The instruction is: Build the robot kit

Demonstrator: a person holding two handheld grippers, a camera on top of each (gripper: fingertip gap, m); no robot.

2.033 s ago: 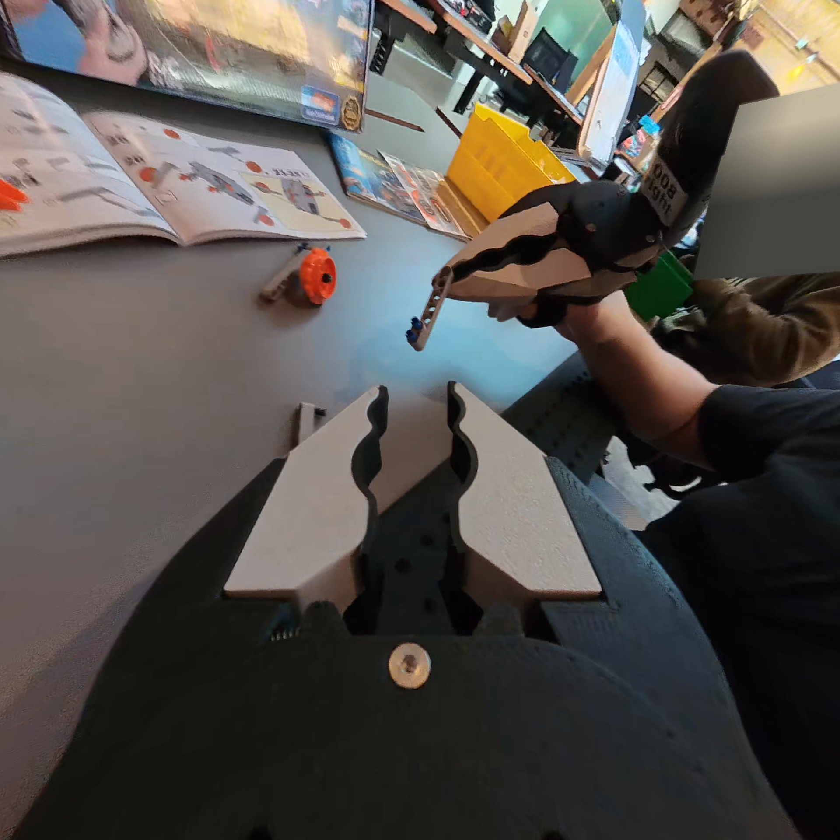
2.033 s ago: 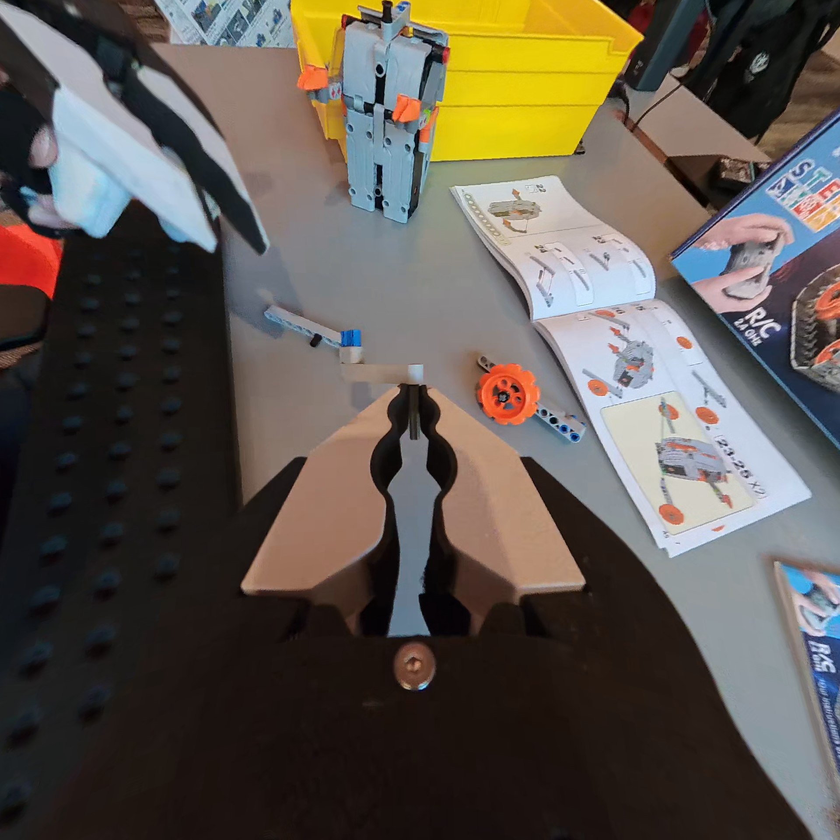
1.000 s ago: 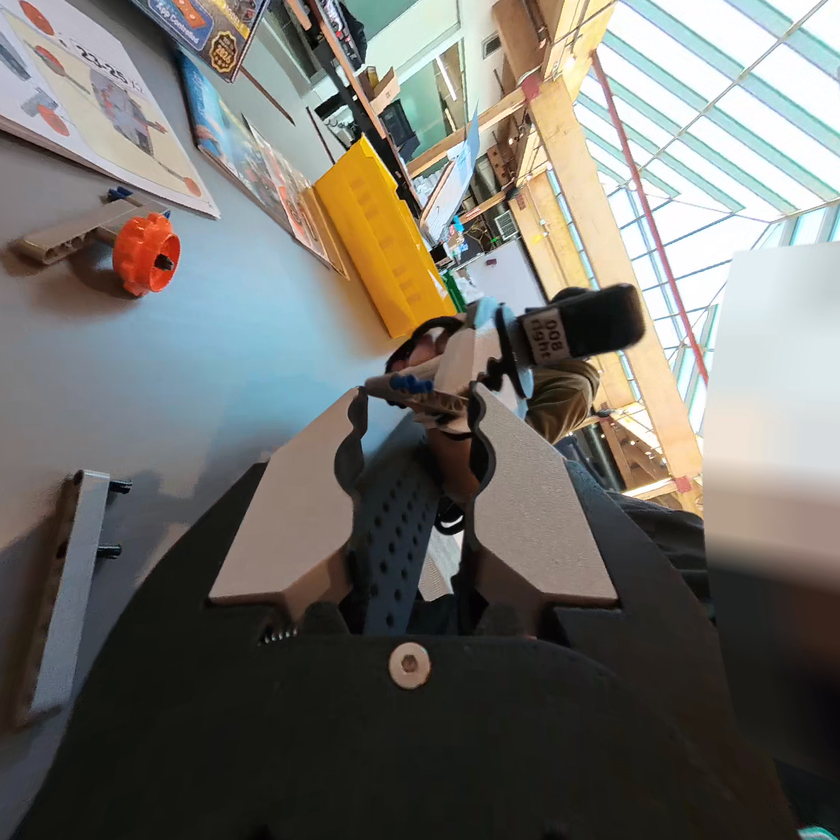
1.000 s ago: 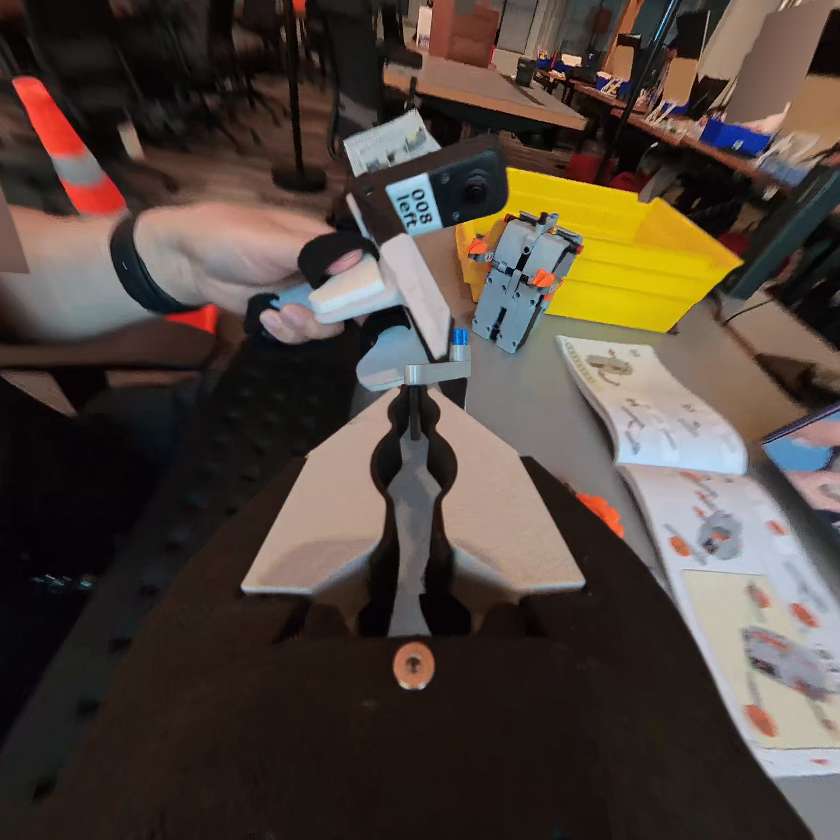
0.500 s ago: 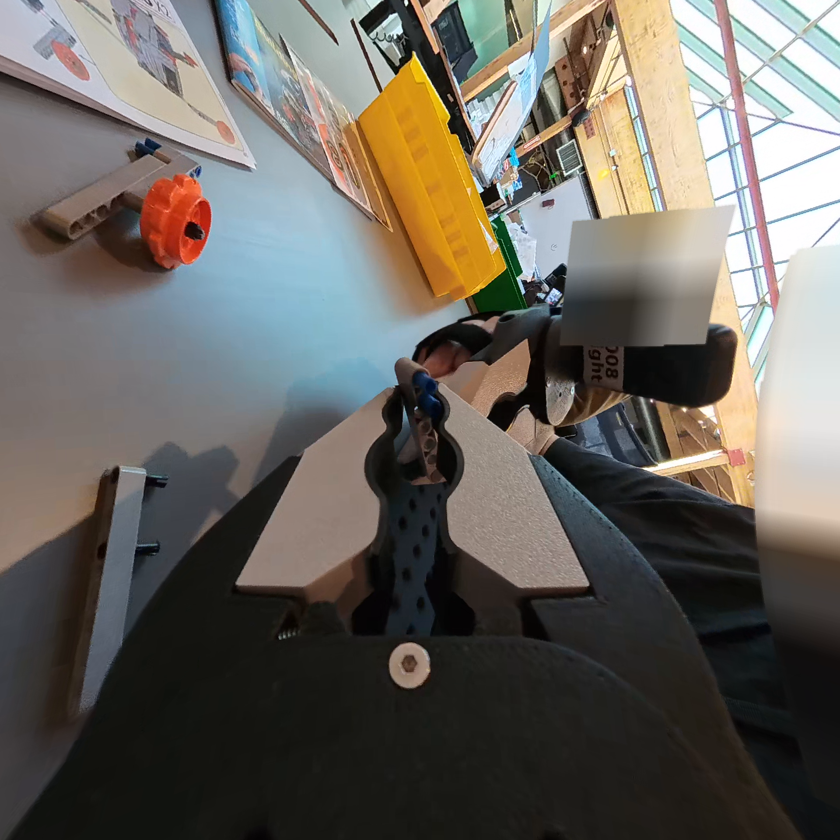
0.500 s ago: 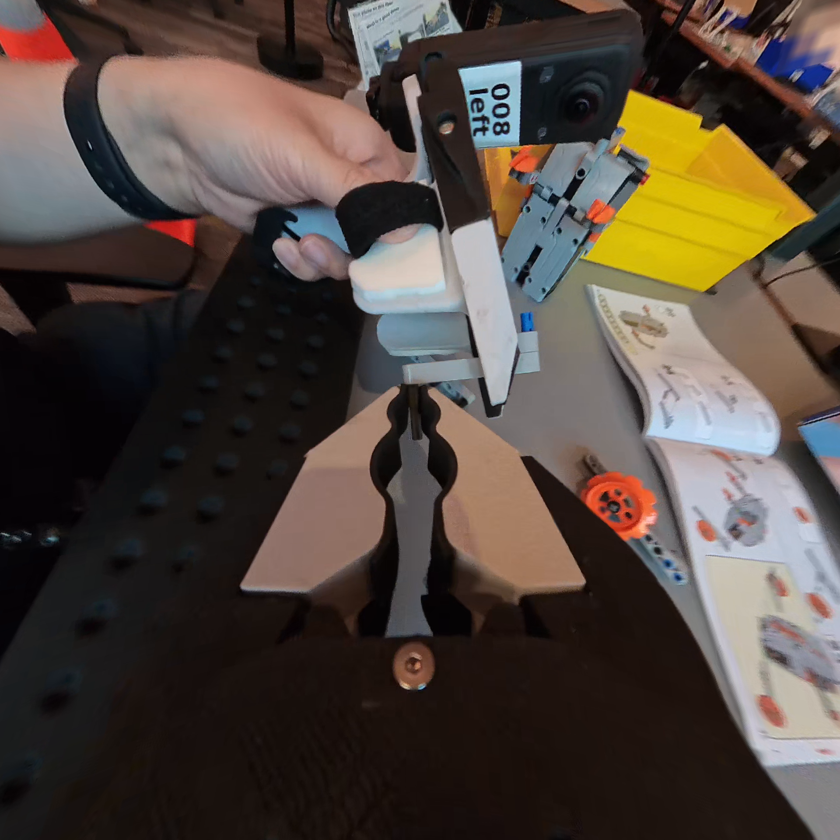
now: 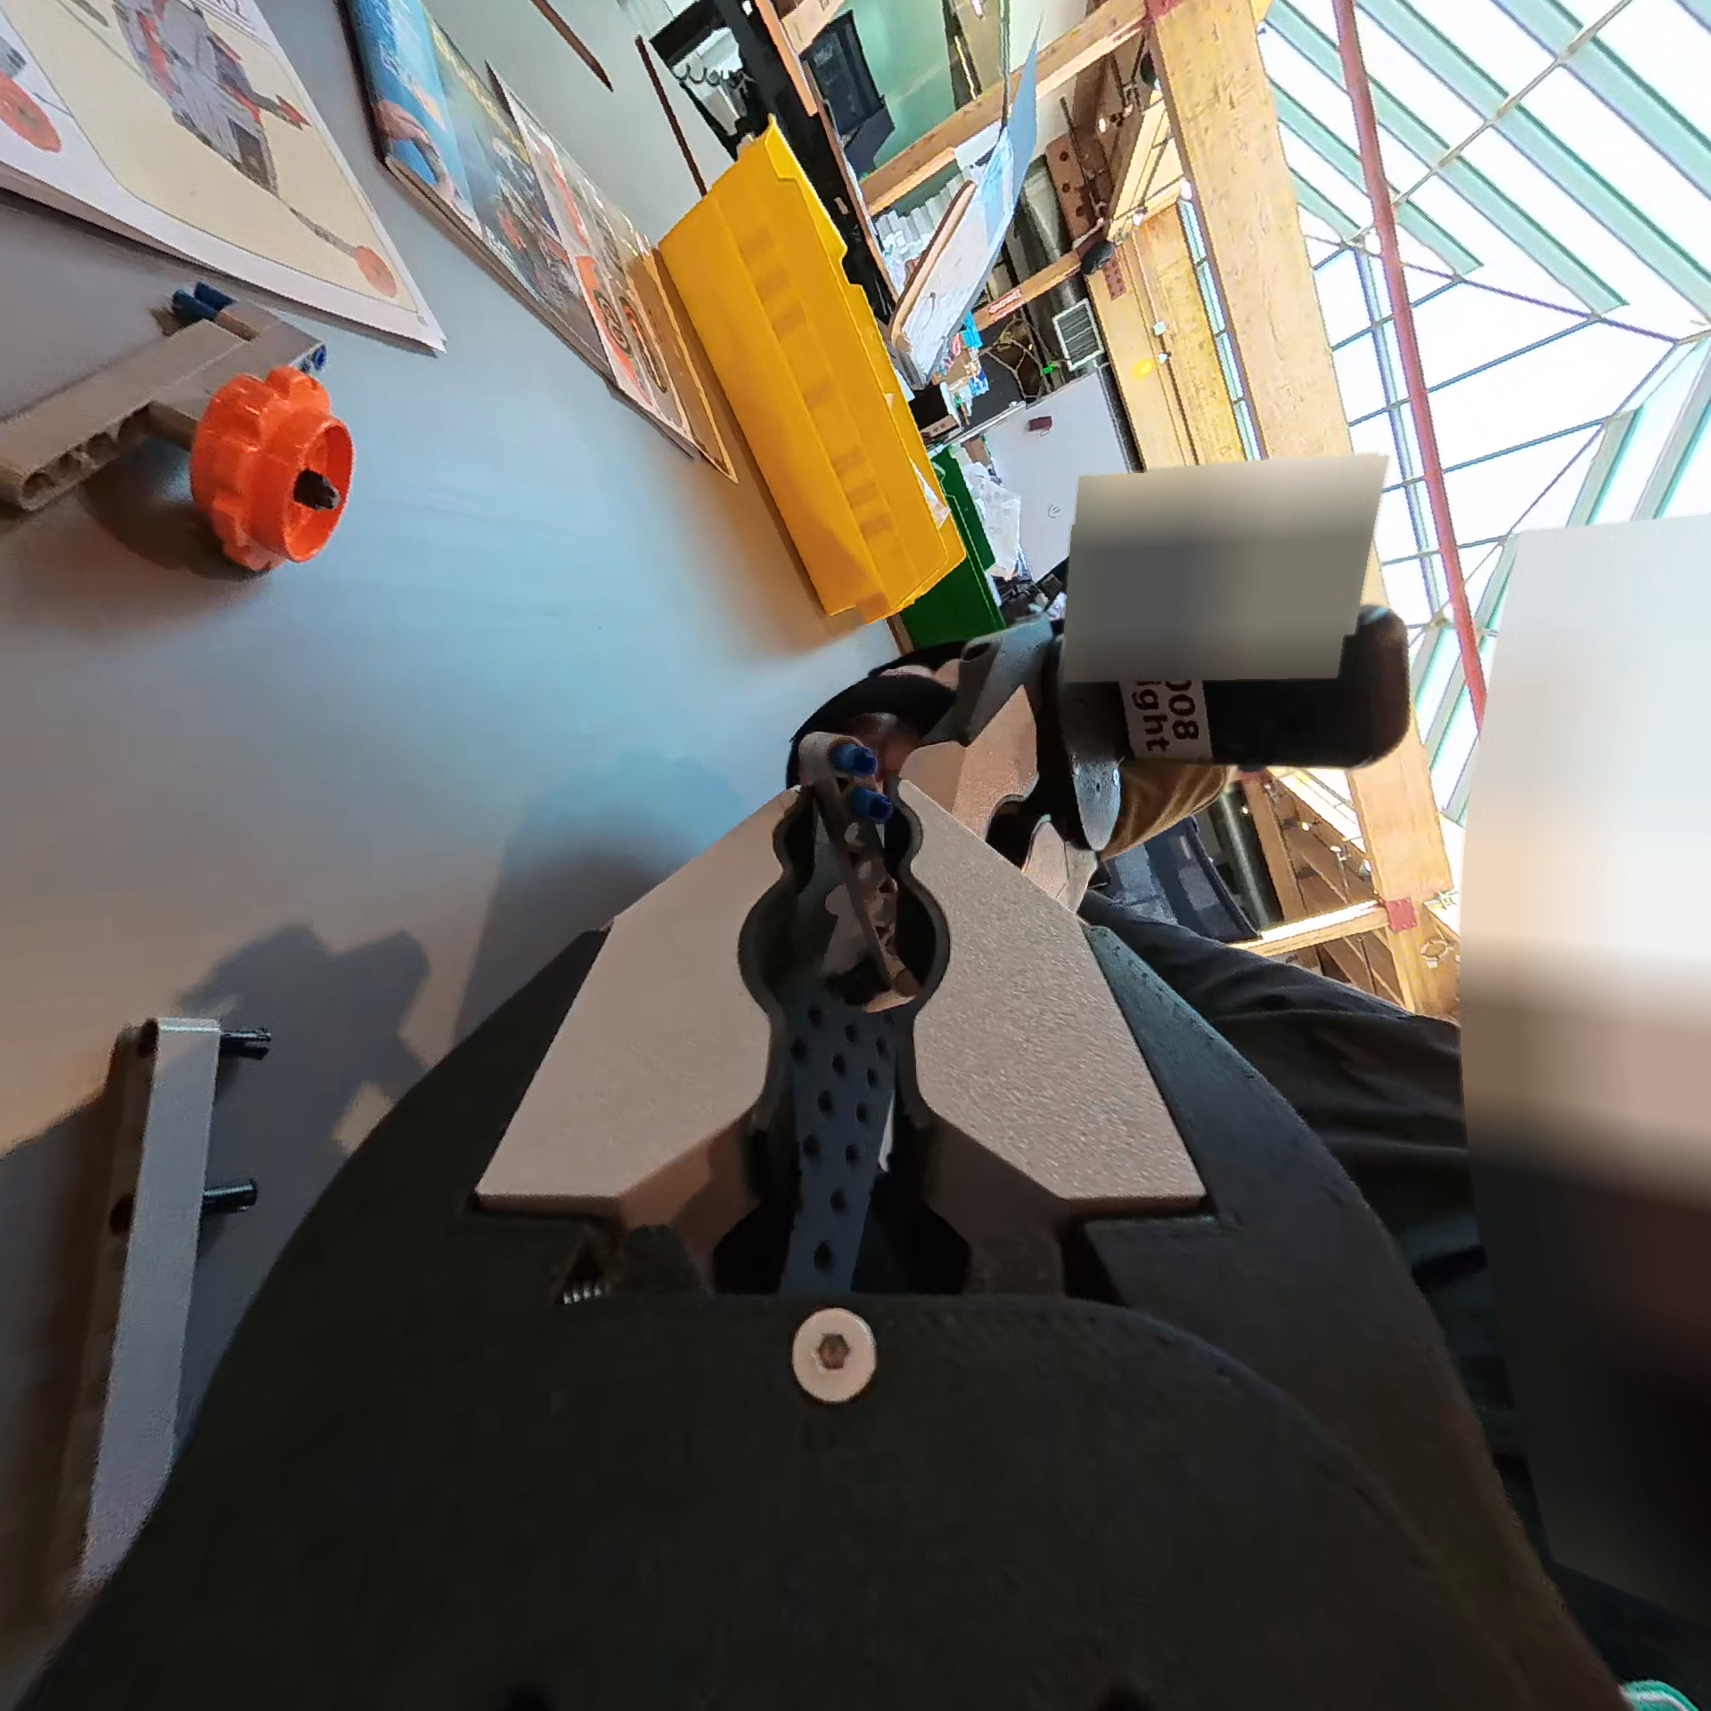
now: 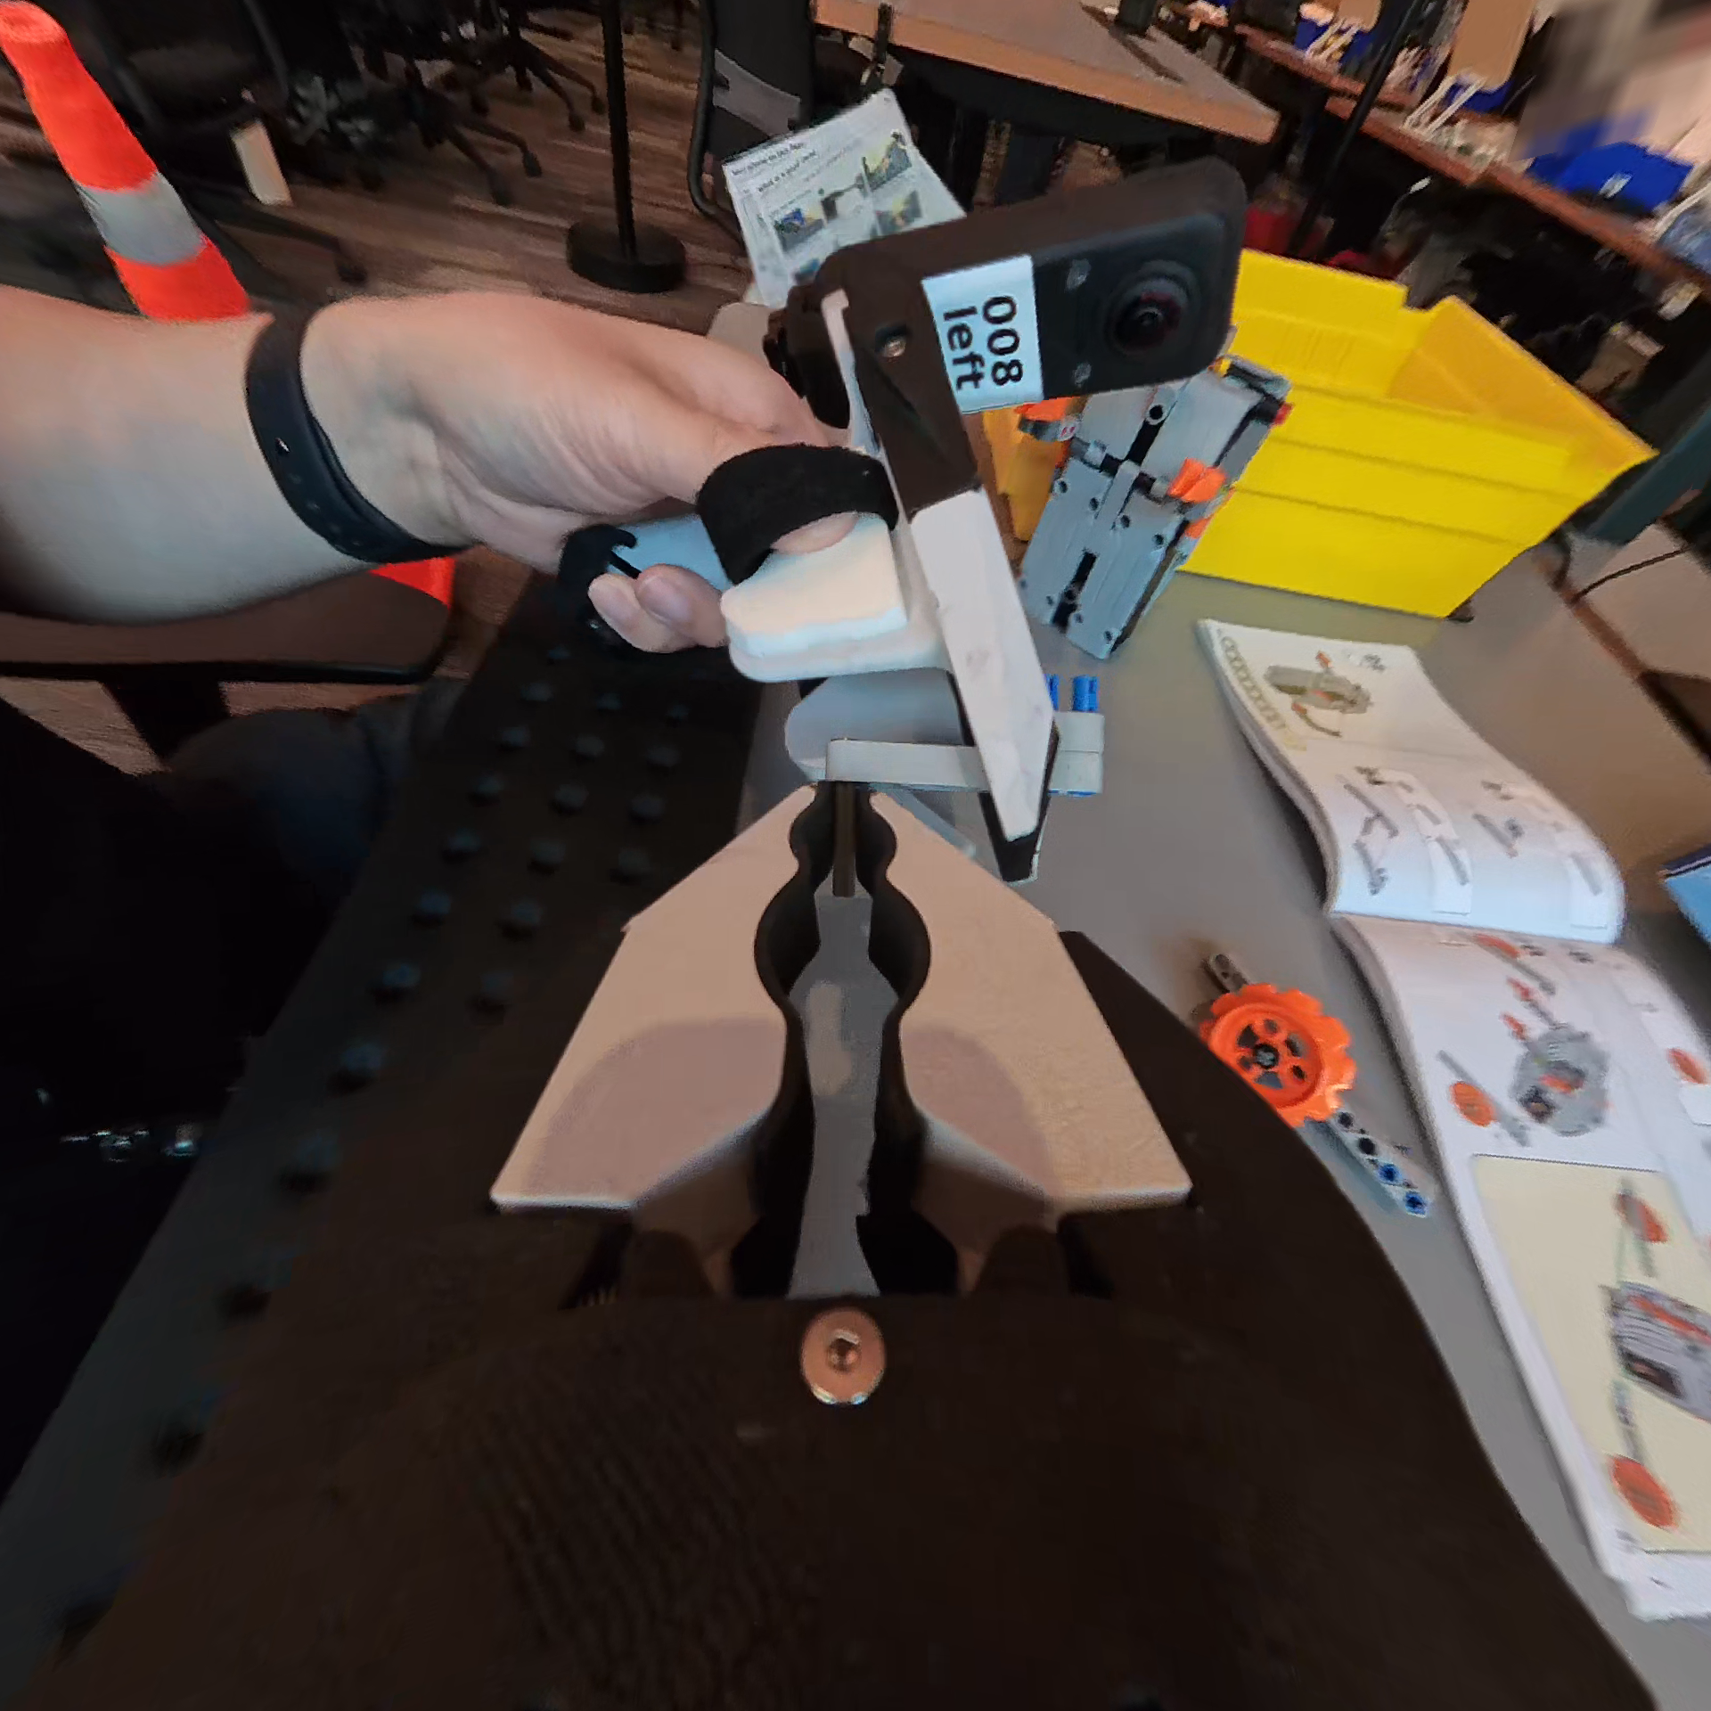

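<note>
Both tools [image 7: 838,815] [image 8: 844,805] pinch one grey beam [image 8: 912,764].

Grey table [image 7: 555,704] carries a yellow bin [image 7: 815,389], booklet [image 8: 1444,833], orange gear [image 7: 268,468].

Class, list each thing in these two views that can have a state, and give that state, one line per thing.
Left gripper: shut on the grey beam.
Right gripper: shut on the grey beam.
Grey holed beam with blue pins: held in the air by both.
Open white instruction booklet: lying open.
Orange toothed plastic wheel: lying on the table.

Left tool [image 8: 1018,824] hides the grey beam's [image 8: 1079,764] middle.
</note>
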